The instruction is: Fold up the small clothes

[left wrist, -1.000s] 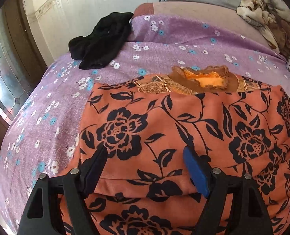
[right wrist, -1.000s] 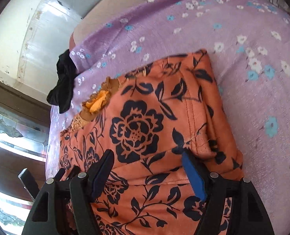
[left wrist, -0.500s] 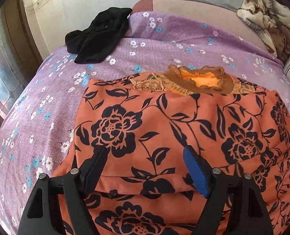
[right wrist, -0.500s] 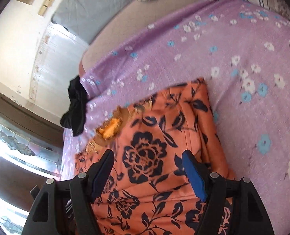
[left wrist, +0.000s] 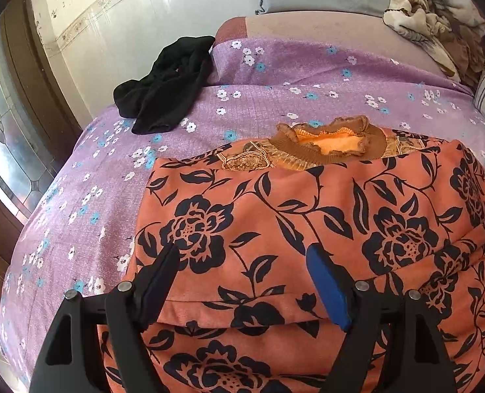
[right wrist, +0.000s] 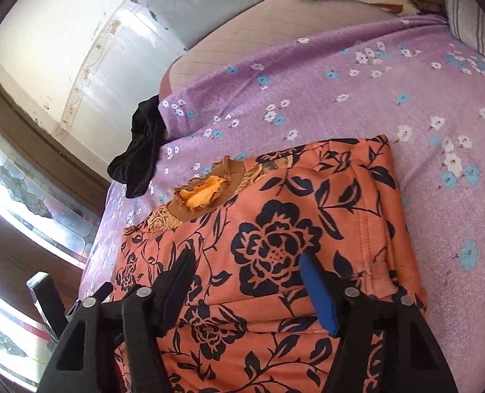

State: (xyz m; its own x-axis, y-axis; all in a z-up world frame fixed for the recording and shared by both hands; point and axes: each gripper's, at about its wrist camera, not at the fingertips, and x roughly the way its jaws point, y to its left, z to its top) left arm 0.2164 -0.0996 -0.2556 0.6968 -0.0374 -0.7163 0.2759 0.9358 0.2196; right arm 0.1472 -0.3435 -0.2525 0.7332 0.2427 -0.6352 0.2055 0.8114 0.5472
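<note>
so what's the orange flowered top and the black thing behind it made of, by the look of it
The orange garment with black flower print looks like a soft, matte brushed or fleecy fabric: it folds in thick rounded edges with stitched hems. Its brown ruffled collar looks rib-knit. The crumpled black garment looks like a thin, limp knit, dull with no sheen; its exact fibre cannot be told.

Left tongs (left wrist: 242, 263), gaping, above the folded orange floral garment (left wrist: 307, 222) (black cloth (left wrist: 167, 85) beyond) on purple bedspread (left wrist: 275, 75).
</note>
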